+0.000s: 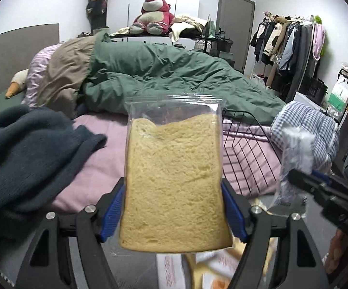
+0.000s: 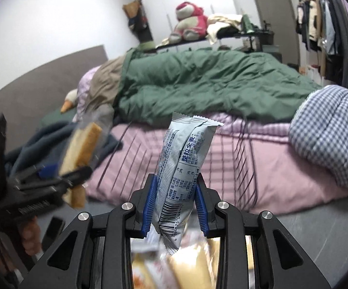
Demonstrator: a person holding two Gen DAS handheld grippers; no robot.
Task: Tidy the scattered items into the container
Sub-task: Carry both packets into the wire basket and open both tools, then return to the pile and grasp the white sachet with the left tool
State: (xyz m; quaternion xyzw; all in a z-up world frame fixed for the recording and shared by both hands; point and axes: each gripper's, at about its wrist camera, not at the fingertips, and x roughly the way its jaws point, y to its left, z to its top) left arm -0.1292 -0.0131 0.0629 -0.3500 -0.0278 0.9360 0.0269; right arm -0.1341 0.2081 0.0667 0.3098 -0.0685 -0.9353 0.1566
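Note:
My left gripper (image 1: 174,187) is shut on a slice of bread in a clear bag (image 1: 174,183) and holds it upright in the air; it shows blurred in the right wrist view (image 2: 80,159). My right gripper (image 2: 175,183) is shut on a grey-blue snack packet (image 2: 181,168) held upright; it shows blurred at the right of the left wrist view (image 1: 294,154). A black wire basket (image 1: 246,149) stands on the pink bedsheet just beyond both grippers, and also shows in the right wrist view (image 2: 241,163).
A dark blue garment (image 1: 24,154) lies on the bed at the left. A blue checked cushion (image 2: 330,132) lies at the right. A green duvet (image 1: 174,72) covers the far bed. More packaged snacks (image 2: 174,265) lie blurred below the grippers.

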